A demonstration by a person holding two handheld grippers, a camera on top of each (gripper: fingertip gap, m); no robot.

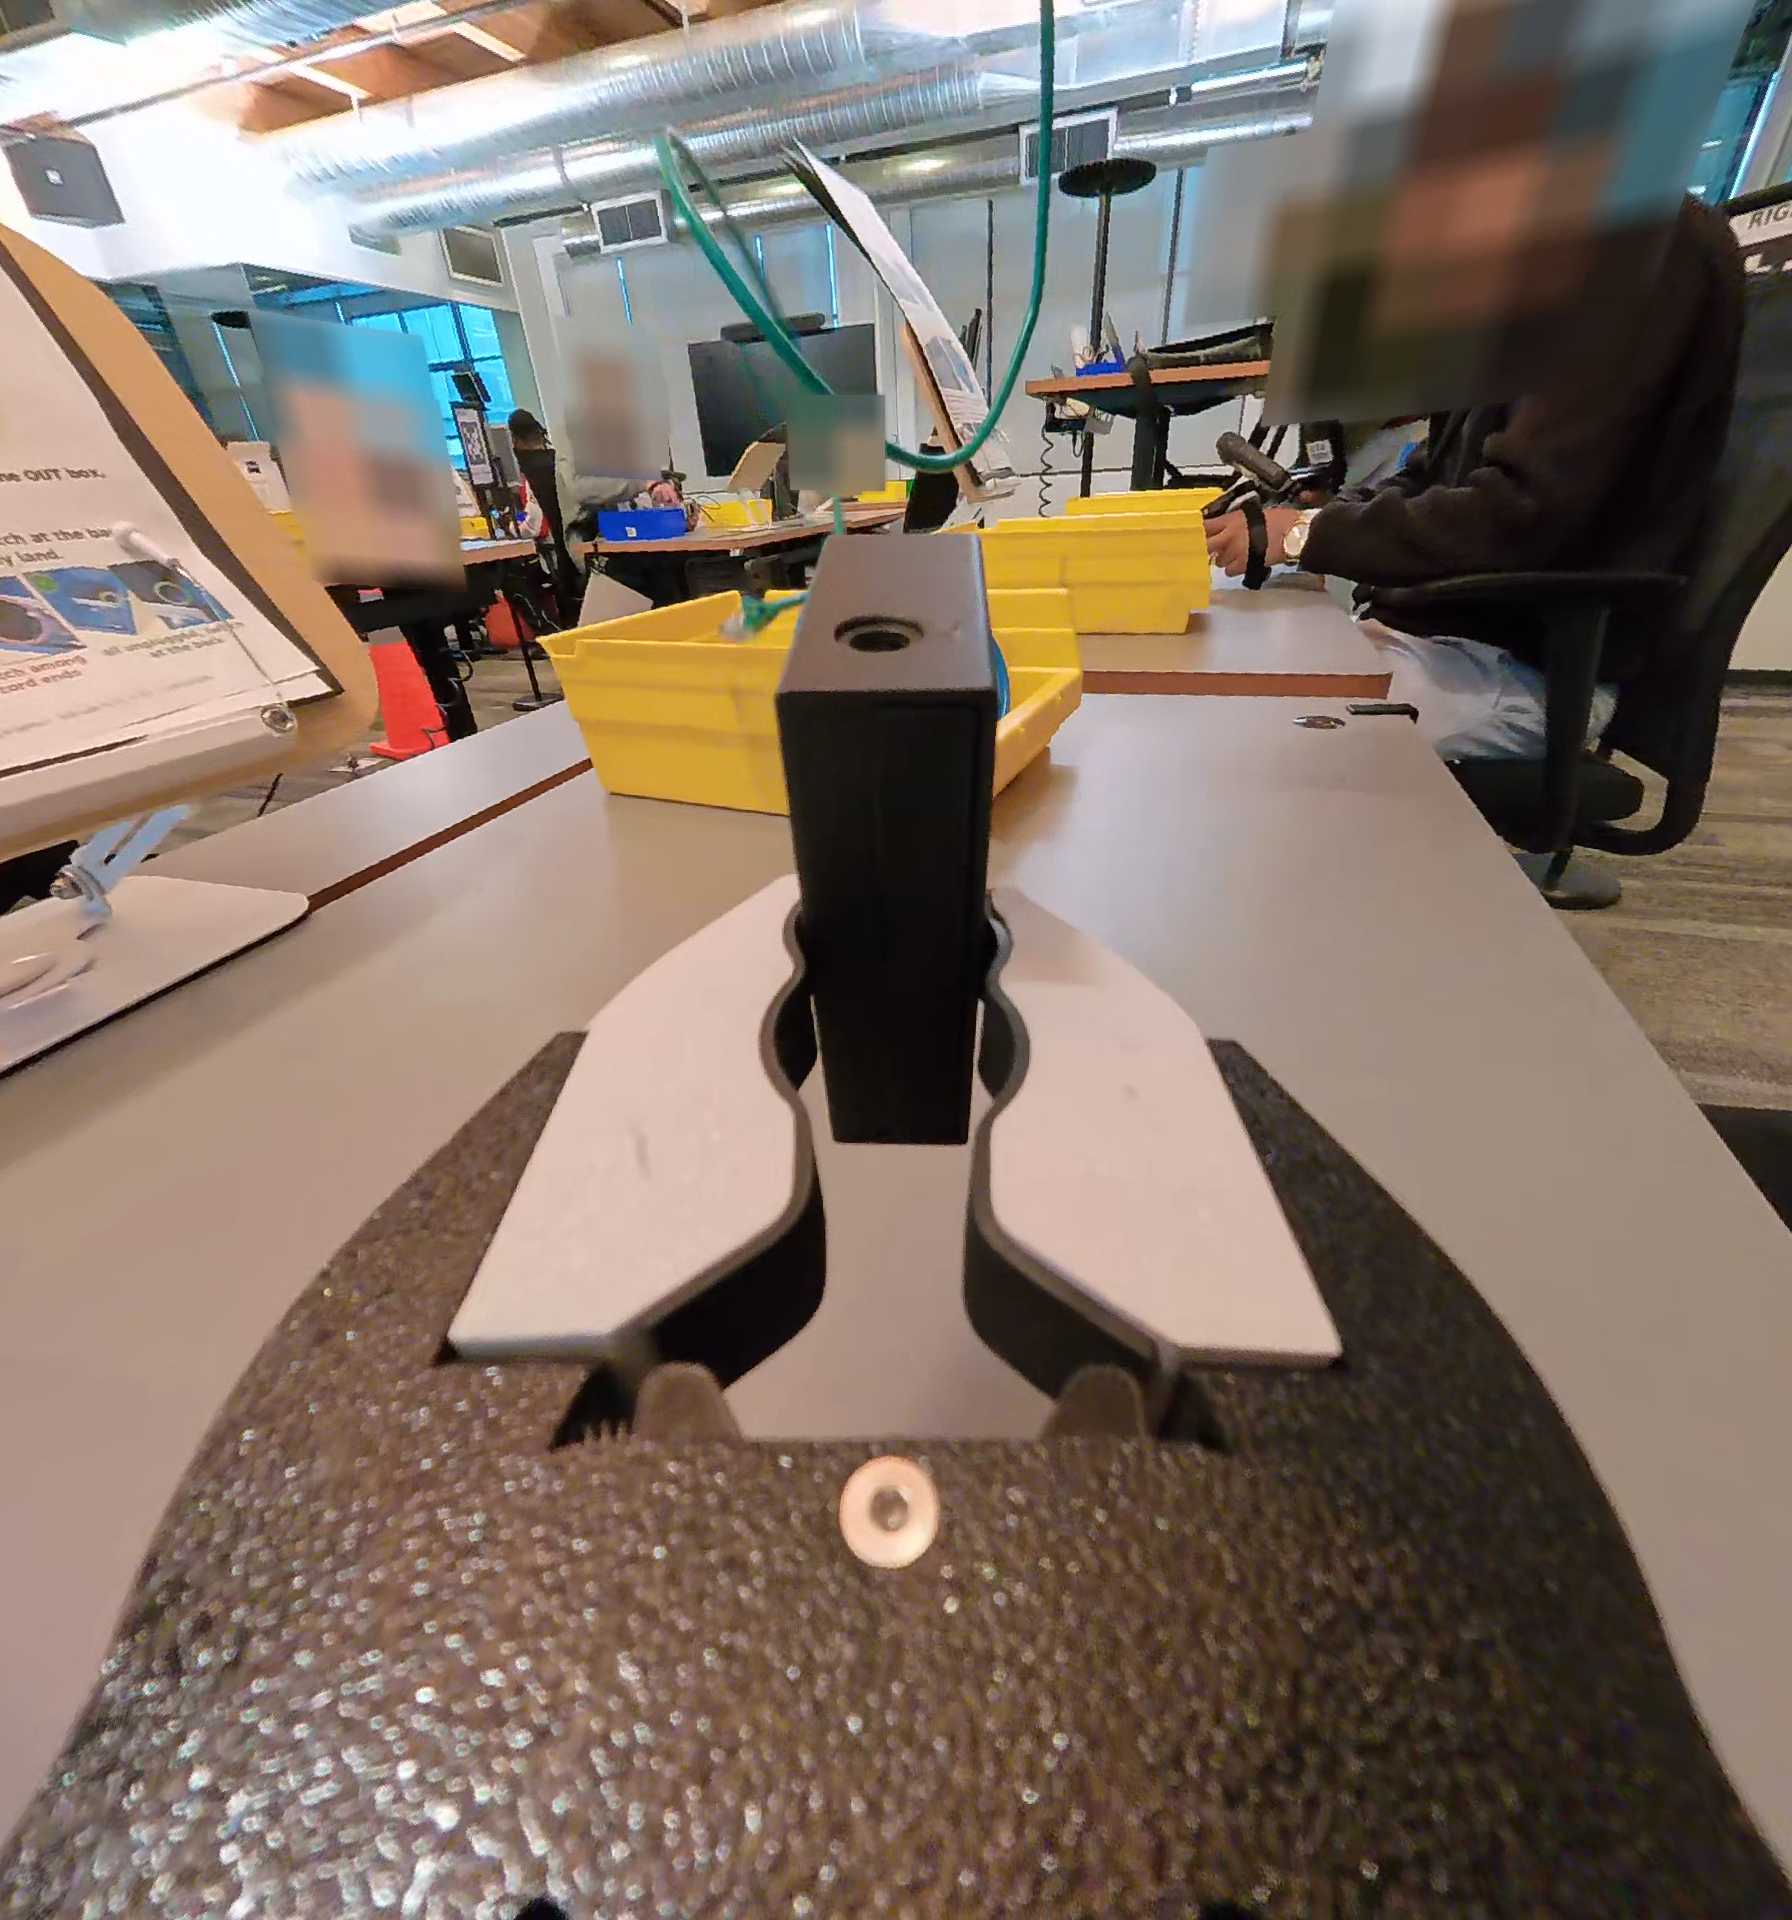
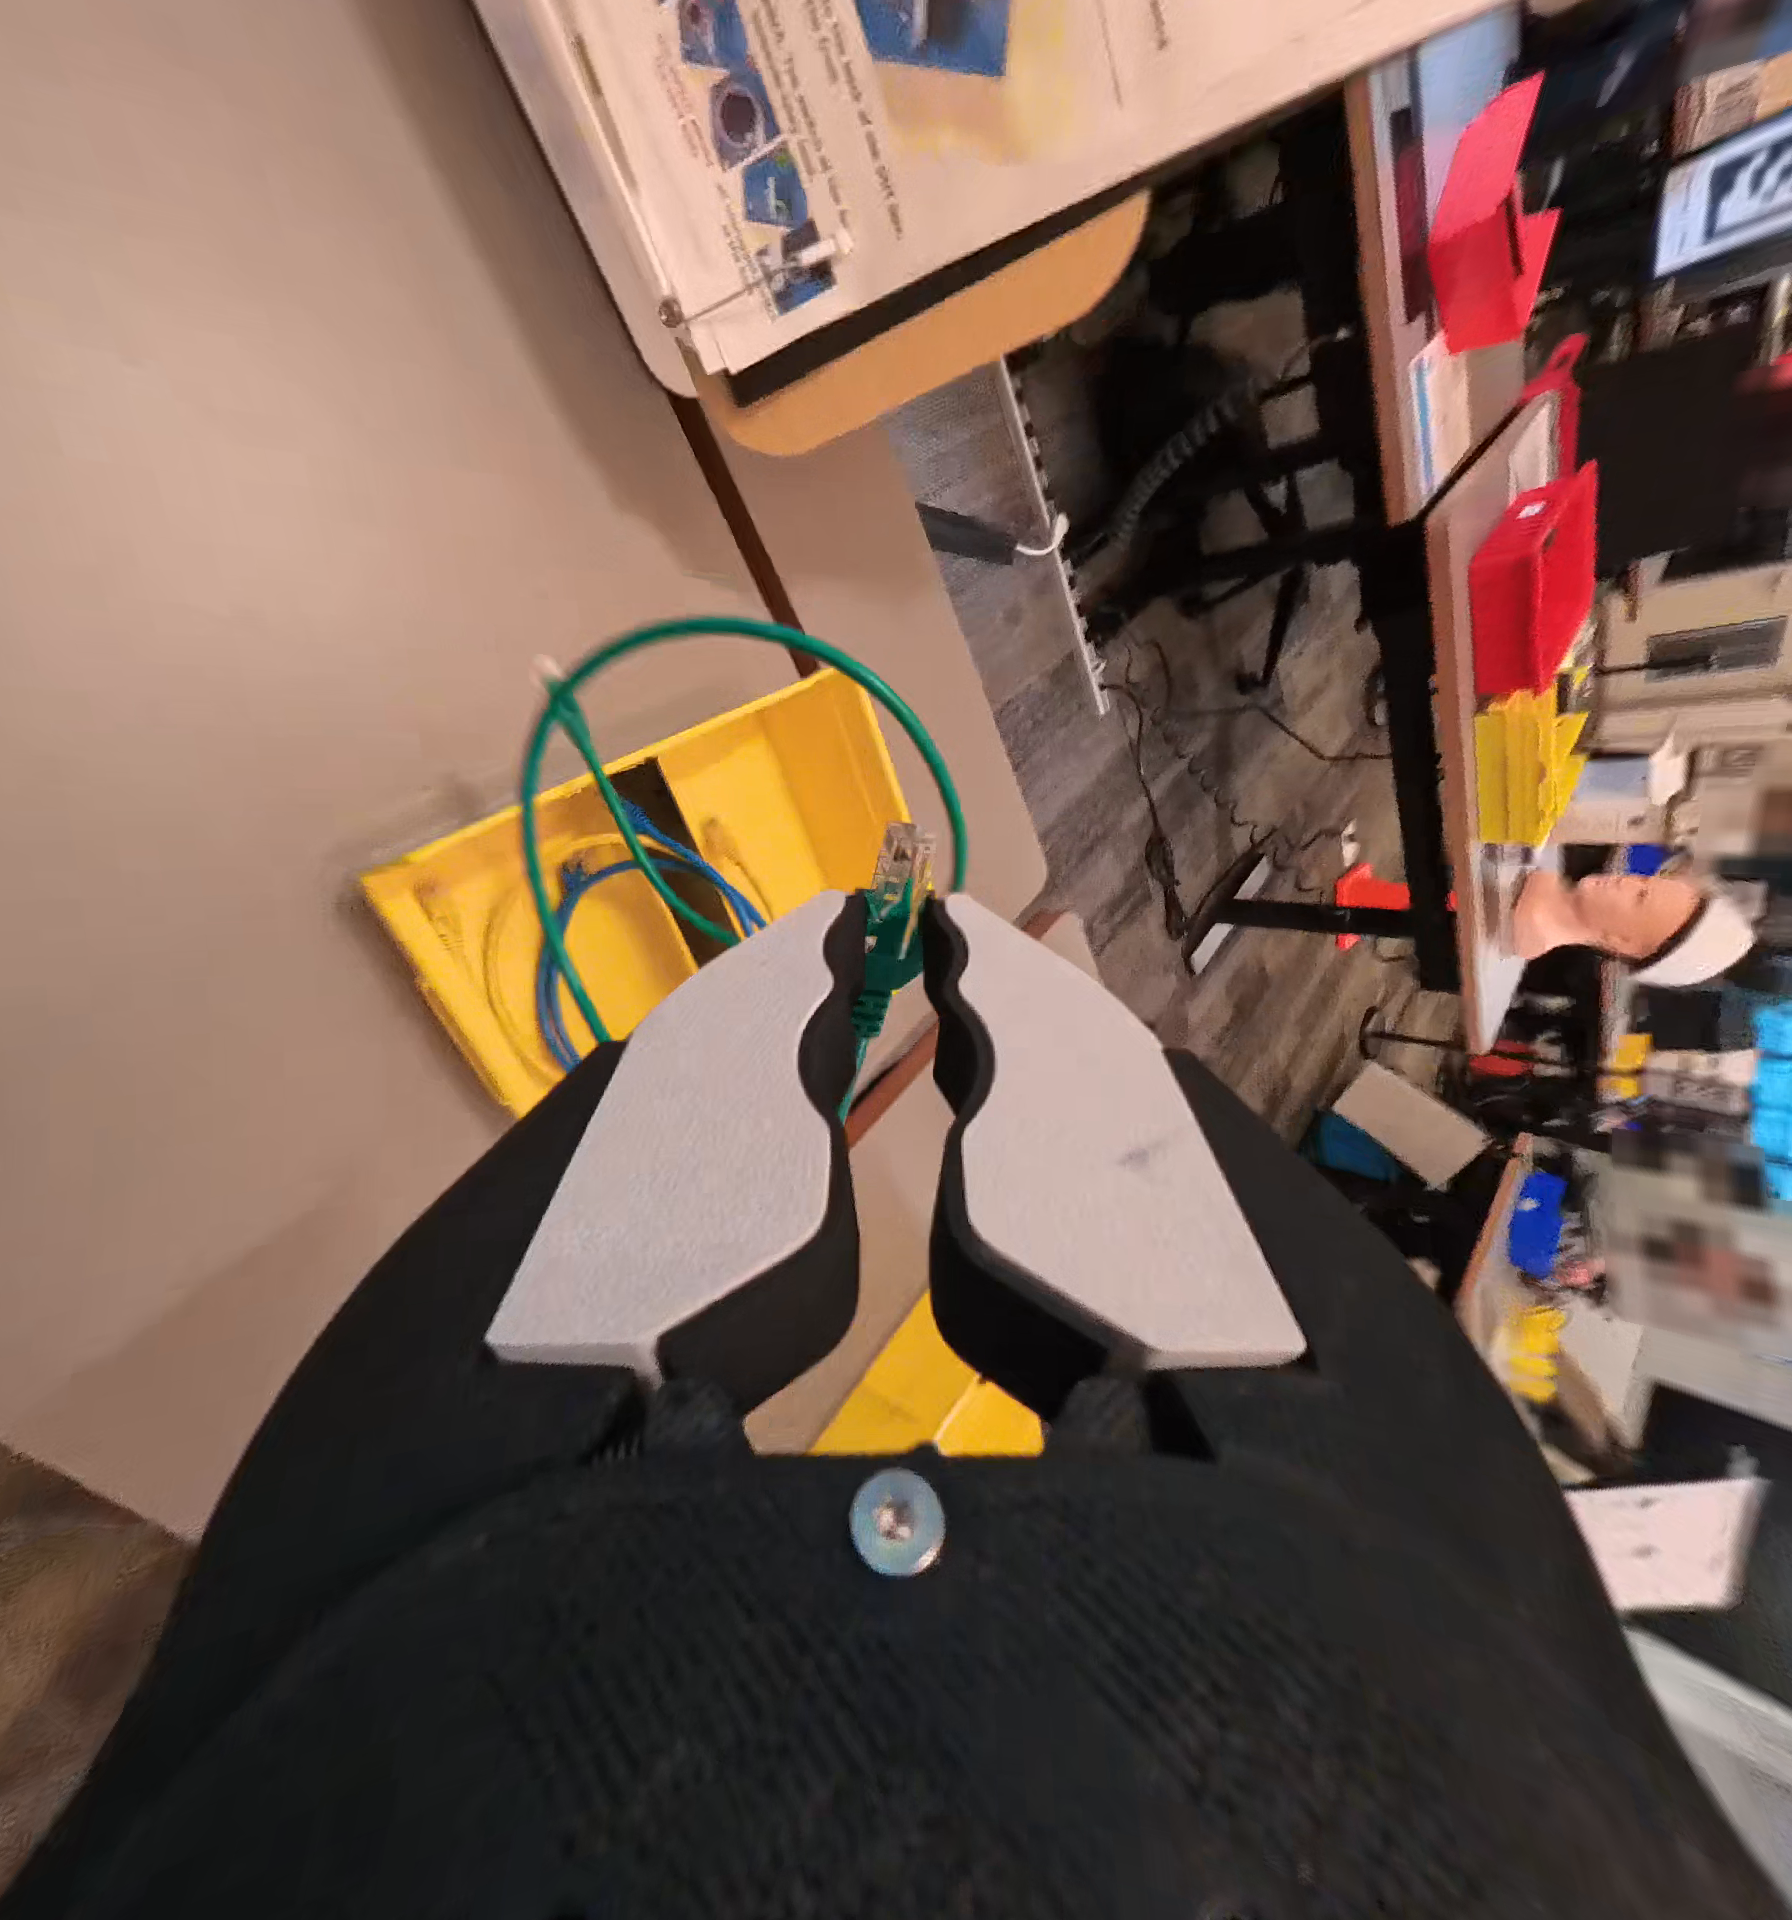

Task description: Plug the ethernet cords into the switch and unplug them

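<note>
My left gripper [image 1: 890,935] is shut on the black switch [image 1: 887,790] and holds it end-on above the grey table, its ports hidden from this view. My right gripper [image 2: 894,914] is shut on the green ethernet cord [image 2: 887,951] just behind its clear plug [image 2: 904,854], raised above the table. The green cord loops down over a yellow bin [image 2: 767,790] that holds blue cords [image 2: 601,935] and a yellow one. In the left wrist view the same green cord [image 1: 1027,270] hangs from above, behind the switch.
A yellow bin [image 1: 684,717] sits on the table [image 1: 1287,987] behind the switch, with more yellow bins [image 1: 1100,571] farther back. An instruction sheet on a stand [image 1: 92,582] is at the left. A seated person [image 1: 1494,499] is at the right.
</note>
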